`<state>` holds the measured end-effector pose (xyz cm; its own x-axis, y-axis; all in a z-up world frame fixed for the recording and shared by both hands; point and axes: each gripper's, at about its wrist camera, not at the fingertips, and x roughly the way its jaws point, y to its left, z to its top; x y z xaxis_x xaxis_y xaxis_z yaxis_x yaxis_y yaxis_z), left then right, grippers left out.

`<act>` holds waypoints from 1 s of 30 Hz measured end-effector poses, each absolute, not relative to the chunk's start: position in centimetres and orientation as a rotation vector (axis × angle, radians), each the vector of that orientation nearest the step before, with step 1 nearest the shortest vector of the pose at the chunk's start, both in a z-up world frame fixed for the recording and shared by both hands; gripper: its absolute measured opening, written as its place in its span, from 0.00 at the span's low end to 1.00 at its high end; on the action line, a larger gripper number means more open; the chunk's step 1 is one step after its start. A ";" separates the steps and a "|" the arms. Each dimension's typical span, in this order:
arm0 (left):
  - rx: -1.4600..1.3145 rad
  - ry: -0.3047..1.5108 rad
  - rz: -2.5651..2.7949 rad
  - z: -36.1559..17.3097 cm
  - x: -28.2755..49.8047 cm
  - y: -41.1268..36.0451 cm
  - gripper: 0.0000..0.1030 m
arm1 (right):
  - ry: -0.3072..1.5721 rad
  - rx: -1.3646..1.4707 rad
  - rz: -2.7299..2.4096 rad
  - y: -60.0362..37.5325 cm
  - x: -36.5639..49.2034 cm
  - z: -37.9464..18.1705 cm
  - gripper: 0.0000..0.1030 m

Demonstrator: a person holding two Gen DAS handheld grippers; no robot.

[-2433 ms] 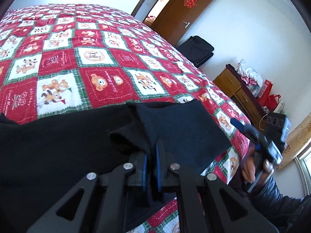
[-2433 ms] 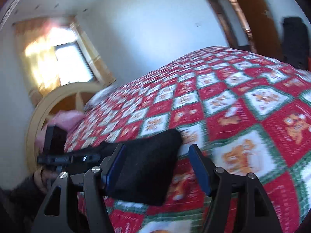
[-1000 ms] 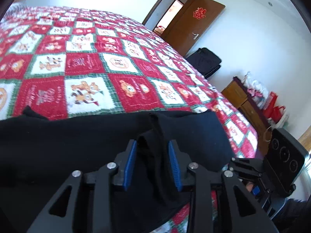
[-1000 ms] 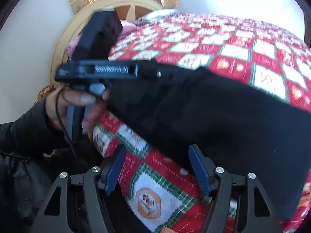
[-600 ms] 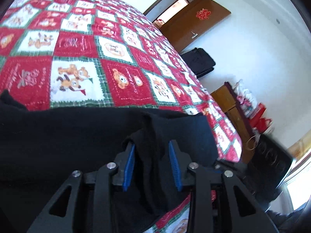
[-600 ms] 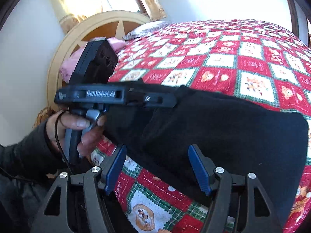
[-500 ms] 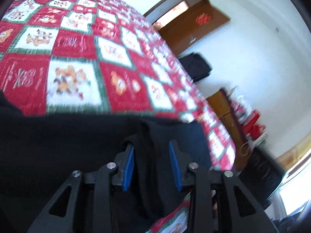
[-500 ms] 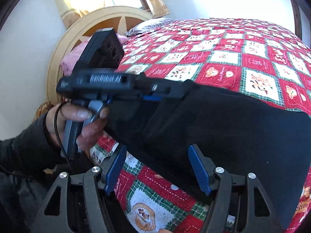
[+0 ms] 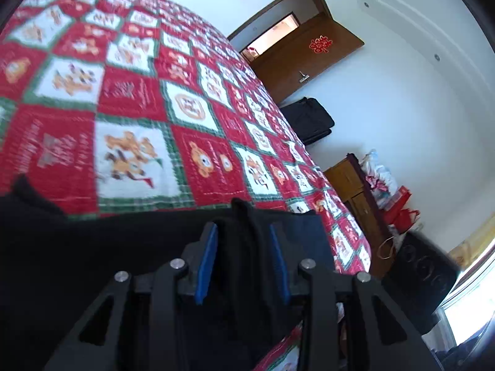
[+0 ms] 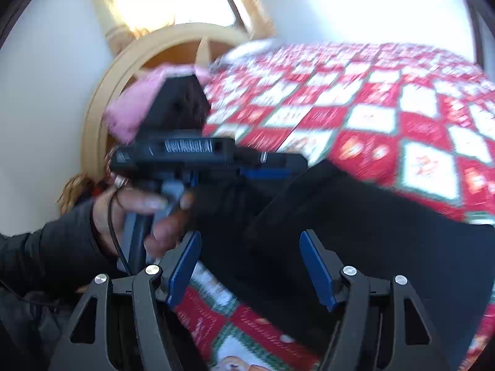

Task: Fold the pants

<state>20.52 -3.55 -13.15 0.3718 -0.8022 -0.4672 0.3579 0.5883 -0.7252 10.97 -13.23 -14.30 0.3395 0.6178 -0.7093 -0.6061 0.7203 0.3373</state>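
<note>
Black pants (image 9: 77,262) lie along the near edge of a bed with a red, white and green patchwork quilt (image 9: 130,114). My left gripper (image 9: 243,256) has its blue pads part open, with a raised fold of the pants standing between them. In the right wrist view the pants (image 10: 355,225) spread across the quilt (image 10: 402,123). My right gripper (image 10: 250,262) is open and empty just above the pants' near edge. The left gripper's body (image 10: 191,151) shows there, held by a hand, its tip over the fabric.
A brown door (image 9: 306,58) stands open beyond the bed, with a black suitcase (image 9: 309,120) and a wooden cabinet (image 9: 352,182) along the white wall. A round wooden headboard (image 10: 130,71) and a pink cloth (image 10: 136,105) are at the bed's head, under a bright window.
My left gripper has opened from shut on the fold to part open. My right gripper has swung from the quilt toward the pants' near edge and the left gripper. It stays open.
</note>
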 end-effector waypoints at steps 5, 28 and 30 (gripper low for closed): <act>-0.526 0.861 -0.745 -12.0 19.1 -1.0 0.58 | 0.967 -0.205 0.795 -10.9 8.6 -16.1 0.66; -0.022 0.784 -0.106 -10.8 14.6 10.0 0.82 | 0.753 -0.065 0.776 -10.3 9.0 -13.1 0.66; -0.001 0.785 -0.049 -11.0 14.2 12.0 0.84 | 0.747 -0.052 0.772 -10.2 9.3 -12.8 0.66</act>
<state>14.19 12.00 -11.03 0.7064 -0.0446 -0.7064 0.0438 0.9989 -0.0193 9.31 -10.20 -12.84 0.4760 0.6141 -0.6295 -0.6494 0.7281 0.2192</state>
